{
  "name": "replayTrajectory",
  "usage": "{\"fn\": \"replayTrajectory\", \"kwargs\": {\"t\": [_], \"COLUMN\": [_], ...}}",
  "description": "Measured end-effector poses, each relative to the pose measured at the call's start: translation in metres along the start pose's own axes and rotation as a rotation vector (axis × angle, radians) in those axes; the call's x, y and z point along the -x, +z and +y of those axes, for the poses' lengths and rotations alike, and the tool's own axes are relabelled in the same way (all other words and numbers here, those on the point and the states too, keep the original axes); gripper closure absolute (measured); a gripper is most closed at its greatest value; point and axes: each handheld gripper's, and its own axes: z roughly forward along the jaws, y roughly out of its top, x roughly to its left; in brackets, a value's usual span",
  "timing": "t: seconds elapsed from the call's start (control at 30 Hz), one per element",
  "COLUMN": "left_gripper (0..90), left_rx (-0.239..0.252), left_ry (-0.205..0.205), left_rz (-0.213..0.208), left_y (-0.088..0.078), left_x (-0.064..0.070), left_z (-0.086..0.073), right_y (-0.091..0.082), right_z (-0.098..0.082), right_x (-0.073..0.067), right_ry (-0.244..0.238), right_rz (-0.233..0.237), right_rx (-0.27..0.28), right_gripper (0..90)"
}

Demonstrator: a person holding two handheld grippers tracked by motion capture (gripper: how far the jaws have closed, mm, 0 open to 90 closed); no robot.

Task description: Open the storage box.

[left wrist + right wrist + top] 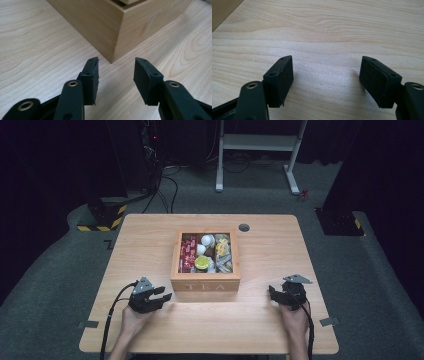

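Note:
A wooden tea box [205, 282] marked TEA stands open in the middle of the table, filled with red packets, white cups and yellow items. My left gripper [164, 296] rests low on the table just left of the box's front left corner [115, 58], jaws apart with nothing between them. My right gripper [272, 292] lies near the table's right front, open, with bare wood between its pads [282, 75]. The box edge shows at the top left of the right gripper view.
A round grey grommet [244, 227] sits in the table [150, 245] behind the box. Beyond the table stand a white desk frame [260, 150], cables and black stands on the grey floor.

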Motion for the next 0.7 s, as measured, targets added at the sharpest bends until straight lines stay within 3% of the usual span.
{"fn": "replayTrajectory", "kwargs": {"t": [0.27, 0.43, 0.7], "left_gripper": [59.8, 62.0, 70.5], "left_rx": [-0.003, 0.000, 0.010], "left_ry": [0.031, 0.061, 0.092], "left_rz": [-0.032, -0.010, -0.038], "left_y": [0.006, 0.009, 0.016], "left_x": [0.009, 0.017, 0.026], "left_z": [0.002, 0.004, 0.016], "right_y": [0.000, 0.000, 0.000], "right_z": [0.000, 0.000, 0.000], "right_x": [0.000, 0.000, 0.000], "right_ry": [-0.002, 0.003, 0.000], "right_rz": [0.000, 0.000, 0.001], "right_rx": [0.000, -0.001, -0.001], "right_gripper": [27.5, 27.5, 27.5]}}
